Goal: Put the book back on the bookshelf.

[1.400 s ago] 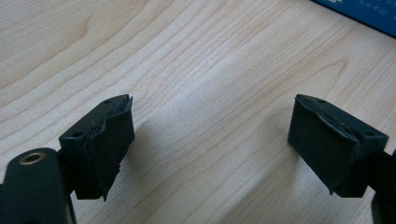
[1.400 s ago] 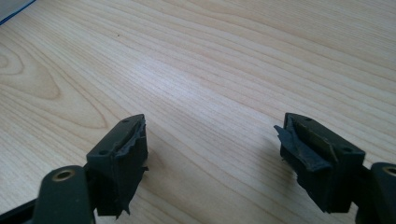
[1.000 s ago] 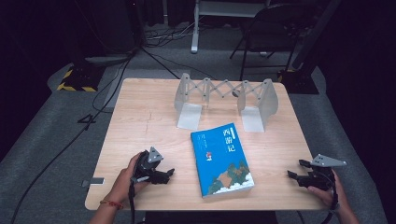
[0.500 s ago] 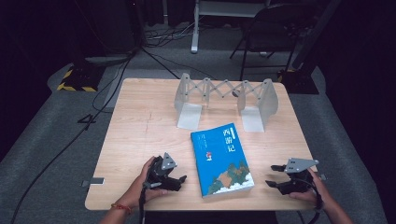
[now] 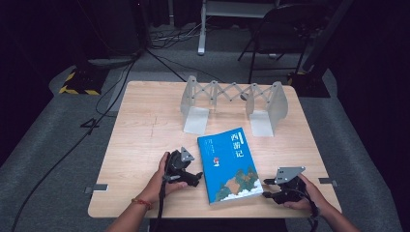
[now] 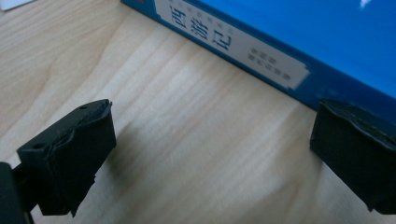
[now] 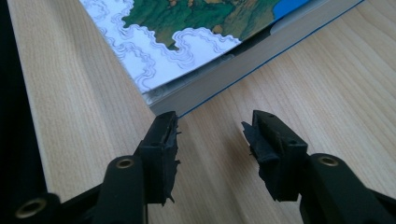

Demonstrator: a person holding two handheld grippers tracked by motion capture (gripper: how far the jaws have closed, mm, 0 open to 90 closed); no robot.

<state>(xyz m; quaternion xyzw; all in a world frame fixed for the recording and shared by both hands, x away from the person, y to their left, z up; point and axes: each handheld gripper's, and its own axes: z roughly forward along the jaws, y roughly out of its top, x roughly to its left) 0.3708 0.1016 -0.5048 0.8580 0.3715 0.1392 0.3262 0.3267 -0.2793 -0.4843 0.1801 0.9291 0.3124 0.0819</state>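
High view first: the blue book [image 5: 231, 166] lies flat on the wooden table [image 5: 145, 125], its near end toward the table's six o'clock edge, with the grey folding bookend rack [image 5: 233, 104] standing well apart at its twelve o'clock. My left gripper [image 5: 189, 174] sits just beside the book's spine at its nine o'clock, and my right gripper [image 5: 269, 189] waits near the lower corner at about four o'clock. Left gripper view next: my jaws are spread wide with bare table between them, having just opened further, and the book's spine [image 6: 261, 56] with its white title label runs across at one o'clock, the far jaw nearly against it. Right gripper view last: my jaws are partly drawn in with nothing between them, having just been closing, and the book's corner [image 7: 187, 70], page block showing, sits at eleven o'clock just off one jaw tip. I judge this to be the approach before a two-handed lift of the book; the next move calls for sliding a jaw under the cover edge or spine on each side and pinching evenly, so it does not skid. Against the frame a second ago, both hands have come inward toward the book; the book and rack lie as they did.
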